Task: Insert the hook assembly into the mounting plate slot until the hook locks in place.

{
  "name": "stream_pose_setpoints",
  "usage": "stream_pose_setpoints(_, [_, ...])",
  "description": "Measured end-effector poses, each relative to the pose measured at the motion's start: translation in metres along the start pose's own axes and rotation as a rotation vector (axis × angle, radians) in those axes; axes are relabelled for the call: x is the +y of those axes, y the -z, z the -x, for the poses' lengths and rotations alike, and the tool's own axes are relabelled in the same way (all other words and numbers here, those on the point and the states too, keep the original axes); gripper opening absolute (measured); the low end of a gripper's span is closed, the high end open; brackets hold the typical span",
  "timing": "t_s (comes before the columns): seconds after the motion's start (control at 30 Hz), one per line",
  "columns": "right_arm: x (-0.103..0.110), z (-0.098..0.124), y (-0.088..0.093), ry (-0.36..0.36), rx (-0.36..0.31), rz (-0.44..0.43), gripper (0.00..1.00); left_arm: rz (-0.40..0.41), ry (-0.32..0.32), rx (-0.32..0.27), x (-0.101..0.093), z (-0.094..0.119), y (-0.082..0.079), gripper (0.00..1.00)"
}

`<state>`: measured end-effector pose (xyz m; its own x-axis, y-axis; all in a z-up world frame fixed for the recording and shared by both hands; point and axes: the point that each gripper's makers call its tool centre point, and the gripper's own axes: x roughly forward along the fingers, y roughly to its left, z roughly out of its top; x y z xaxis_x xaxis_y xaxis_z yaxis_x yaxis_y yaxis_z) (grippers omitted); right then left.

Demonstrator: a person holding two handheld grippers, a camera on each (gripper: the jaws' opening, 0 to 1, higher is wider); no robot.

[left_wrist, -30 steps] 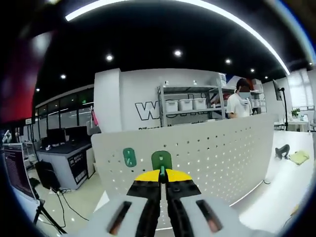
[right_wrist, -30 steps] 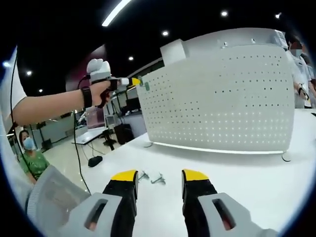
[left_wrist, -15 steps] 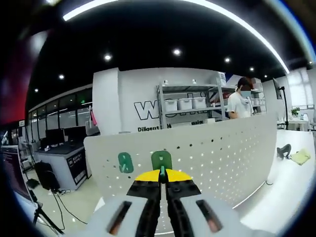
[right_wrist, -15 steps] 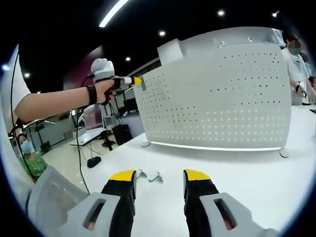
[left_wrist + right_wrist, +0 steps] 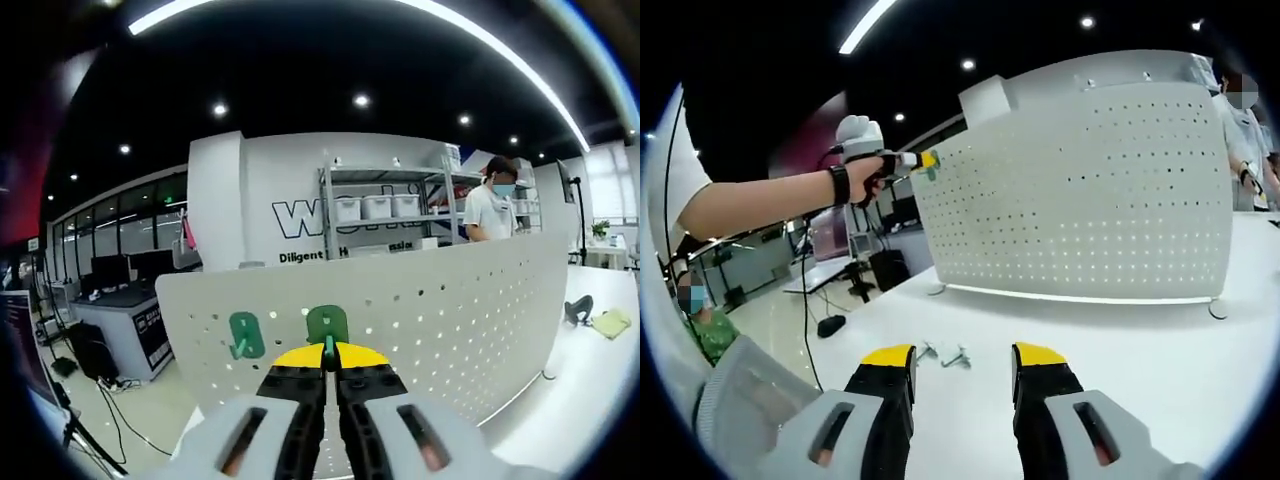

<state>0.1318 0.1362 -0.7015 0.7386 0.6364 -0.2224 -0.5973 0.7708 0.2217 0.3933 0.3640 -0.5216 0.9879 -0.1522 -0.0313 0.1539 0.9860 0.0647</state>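
In the left gripper view my left gripper (image 5: 328,356) is shut on a green hook (image 5: 327,325), held close in front of the white perforated mounting plate (image 5: 440,310). A second green hook (image 5: 243,335) hangs on the plate just left of it. In the right gripper view the same plate (image 5: 1090,190) stands upright on the white table (image 5: 1160,370). There the left gripper (image 5: 908,162), held in a person's hand, is up at the plate's top left corner with the green hook (image 5: 932,170) against the plate. My right gripper (image 5: 962,358) hovers open low over the table.
Two small metal hooks (image 5: 945,355) lie on the table just beyond my right gripper's jaws. A person (image 5: 492,205) stands behind the plate near shelves with white bins (image 5: 375,210). Another seated person (image 5: 700,320) is at the left. A dark tool and yellow cloth (image 5: 590,315) lie at the table's right.
The left gripper has moved nearer the plate's top left corner with its hook; the hung green hook looks bigger and closer. The right gripper has stayed nearly still.
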Motion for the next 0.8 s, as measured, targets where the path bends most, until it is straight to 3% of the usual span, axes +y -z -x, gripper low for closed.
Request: stream_pose_setpoints(0.8, [-0.011, 0.005, 0.007, 0.043, 0.015, -0.029, 0.39, -0.009, -0.031, 0.028, 0.012, -0.028, 0.009, 0.02])
